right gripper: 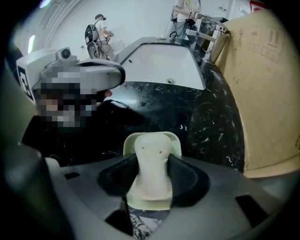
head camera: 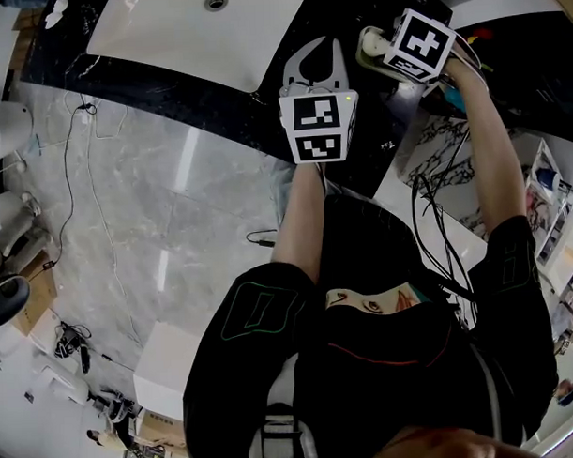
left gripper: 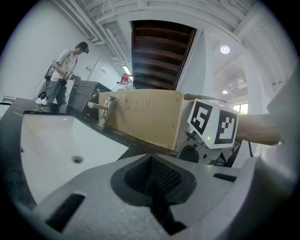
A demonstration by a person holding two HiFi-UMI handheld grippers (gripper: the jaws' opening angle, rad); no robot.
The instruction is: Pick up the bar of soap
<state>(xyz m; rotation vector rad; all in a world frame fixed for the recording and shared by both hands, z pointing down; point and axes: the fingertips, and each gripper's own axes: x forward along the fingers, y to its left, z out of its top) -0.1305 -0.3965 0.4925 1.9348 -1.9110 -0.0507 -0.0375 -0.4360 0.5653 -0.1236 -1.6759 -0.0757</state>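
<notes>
A cream bar of soap (right gripper: 152, 157) lies on a pale green dish (right gripper: 174, 140) at the edge of the black speckled counter (right gripper: 206, 117). My right gripper (right gripper: 152, 174) points down over it, and its dark pads (right gripper: 186, 176) lie against both long sides of the bar. In the head view the dish (head camera: 369, 44) shows just left of the right gripper's marker cube (head camera: 421, 42). My left gripper (head camera: 322, 48) hovers level by the sink's corner, left of the soap. Its jaws (left gripper: 154, 176) are shut with nothing between them.
A white sink basin (head camera: 195, 29) is set into the counter, with a tap (left gripper: 105, 110) behind it. A cardboard box (right gripper: 272, 93) stands on the counter to the right of the soap. Cables (head camera: 88, 183) trail over the marble floor. People work at the far end (left gripper: 61, 75).
</notes>
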